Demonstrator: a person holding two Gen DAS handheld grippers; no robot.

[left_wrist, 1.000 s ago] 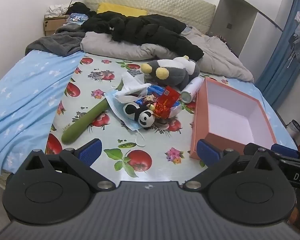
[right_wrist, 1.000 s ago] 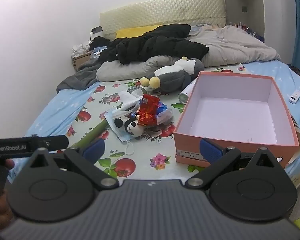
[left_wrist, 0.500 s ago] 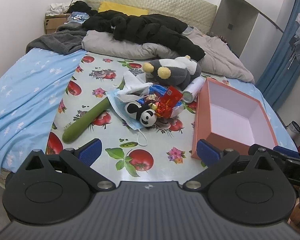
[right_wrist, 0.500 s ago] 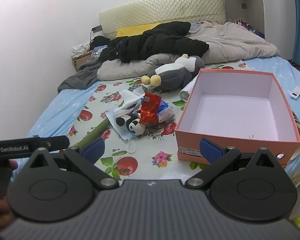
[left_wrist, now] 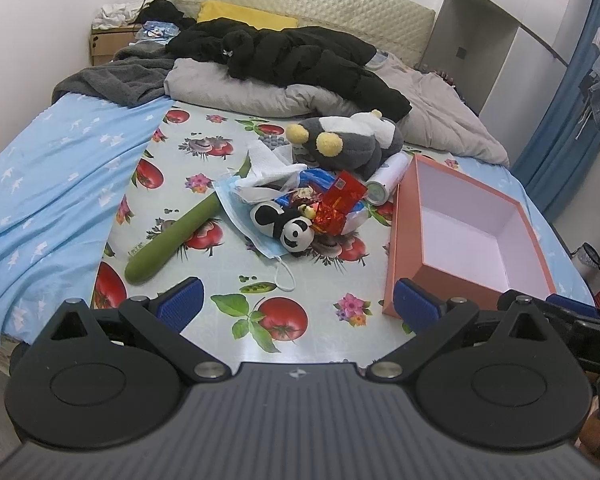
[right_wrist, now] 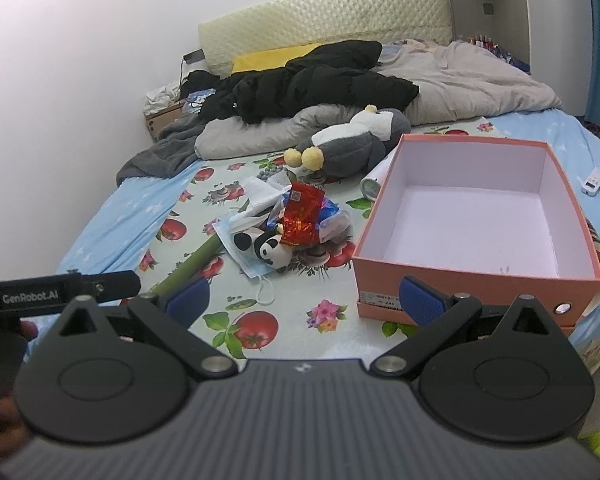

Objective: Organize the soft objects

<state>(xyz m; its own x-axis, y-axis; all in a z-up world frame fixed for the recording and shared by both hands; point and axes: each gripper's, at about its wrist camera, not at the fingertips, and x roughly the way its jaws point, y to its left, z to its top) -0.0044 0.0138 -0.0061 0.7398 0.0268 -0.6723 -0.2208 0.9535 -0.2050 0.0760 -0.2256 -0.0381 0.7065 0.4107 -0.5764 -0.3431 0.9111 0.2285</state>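
Panda toy [left_wrist: 290,229] on face mask [left_wrist: 240,216] mid-bed, amid wrappers, left of empty orange box [left_wrist: 404,232]. Penguin plush [left_wrist: 352,142] behind. Left tool [left_wrist: 296,302], right tool [right_wrist: 304,294]: both spread wide, holding nothing, hovering near bed edge.

plush toys 2: panda [left_wrist: 290,229], penguin [left_wrist: 352,144] | box [left_wrist: 400,232] 1 | cucumber [left_wrist: 172,240] 1 | mask [left_wrist: 240,220] 1 | tube [left_wrist: 384,178] 1
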